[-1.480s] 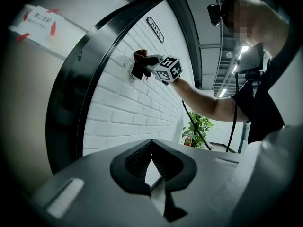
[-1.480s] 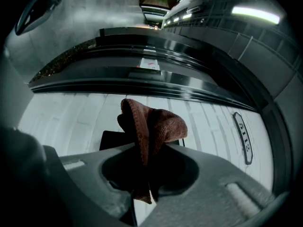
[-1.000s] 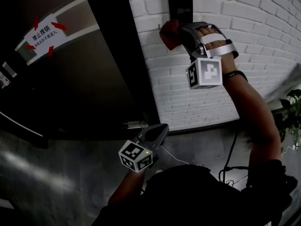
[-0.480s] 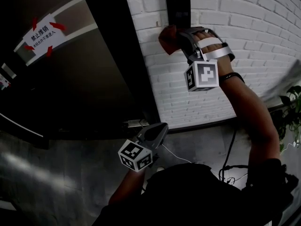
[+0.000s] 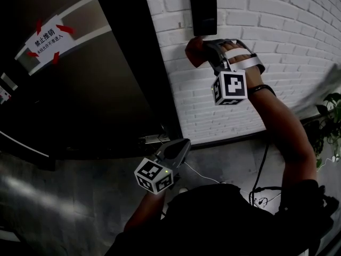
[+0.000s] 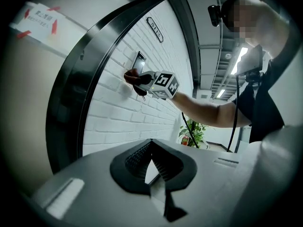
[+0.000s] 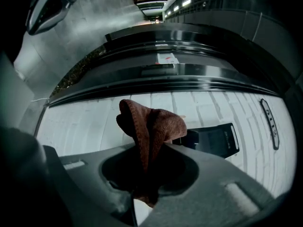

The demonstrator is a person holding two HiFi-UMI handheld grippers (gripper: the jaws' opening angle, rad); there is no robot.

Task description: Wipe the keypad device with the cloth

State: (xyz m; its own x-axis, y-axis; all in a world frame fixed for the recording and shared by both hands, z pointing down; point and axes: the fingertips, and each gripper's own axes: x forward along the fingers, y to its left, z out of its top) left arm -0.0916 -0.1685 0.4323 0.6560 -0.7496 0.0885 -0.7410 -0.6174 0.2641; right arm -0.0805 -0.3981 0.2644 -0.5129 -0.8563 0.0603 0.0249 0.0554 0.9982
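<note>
Wiping step in hand: the right gripper (image 5: 205,52) clamps the cloth (image 5: 193,49) just below the keypad device (image 5: 203,12) (wall-mounted). The left gripper (image 5: 178,148), jaws together and empty, hangs well below the device. The next move likely calls for raising the cloth onto its face.

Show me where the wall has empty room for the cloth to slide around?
Bare brick wall stretches right of the keypad device and below the right gripper holding the cloth. It is tight on the left, where only a narrow brick strip separates the keypad device from the dark door frame.
</note>
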